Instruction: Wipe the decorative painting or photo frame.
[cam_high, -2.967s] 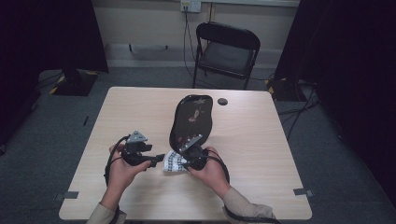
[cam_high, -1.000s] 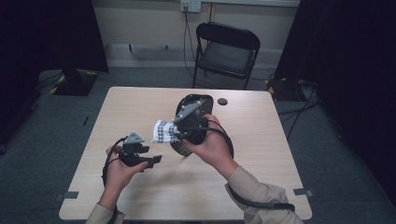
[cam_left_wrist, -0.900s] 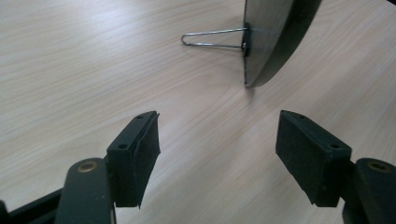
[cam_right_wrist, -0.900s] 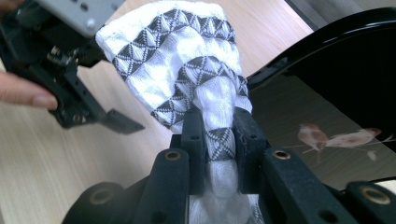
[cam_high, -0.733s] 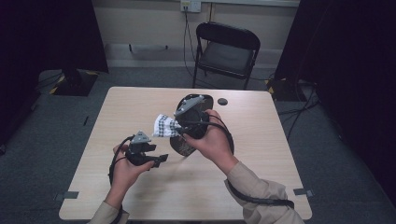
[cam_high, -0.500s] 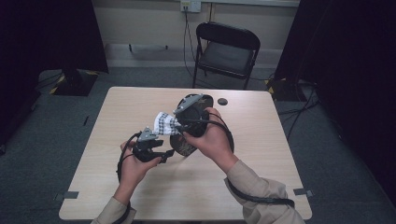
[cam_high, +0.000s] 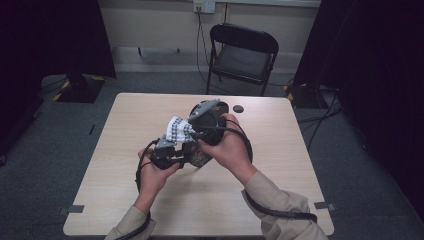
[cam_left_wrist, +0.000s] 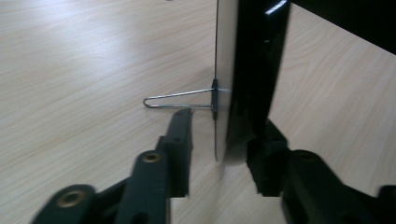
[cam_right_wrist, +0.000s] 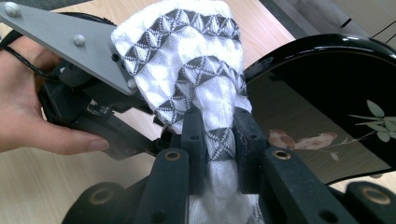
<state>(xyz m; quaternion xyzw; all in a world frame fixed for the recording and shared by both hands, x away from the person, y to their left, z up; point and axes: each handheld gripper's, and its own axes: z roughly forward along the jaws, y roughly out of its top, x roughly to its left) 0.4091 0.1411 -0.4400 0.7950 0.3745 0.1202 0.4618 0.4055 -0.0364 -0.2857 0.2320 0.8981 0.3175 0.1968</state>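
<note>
cloth (cam_right_wrist: 196, 70): white with grey triangle bands
tray (cam_right_wrist: 336, 88): glossy black, painted leaves
table (cam_high: 280, 165): pale wood grain

- This looks like a recording room or lab set up for filming, not a home.
- Black curtains (cam_high: 45, 35) hang at both sides and shut the space in.
- A single light-wood surface (cam_high: 150, 115) stands in the middle on grey carpet (cam_high: 350, 165).
- Tape marks (cam_high: 75, 208) sit on the carpet at the surface's near corners.
- An empty black folding chair (cam_high: 243, 55) stands at the far side.
- A wall socket (cam_high: 204, 6) with cables (cam_high: 200, 40) running down the pale wall lies behind the chair.
- More cables (cam_high: 320, 117) trail across the floor at the right.
</note>
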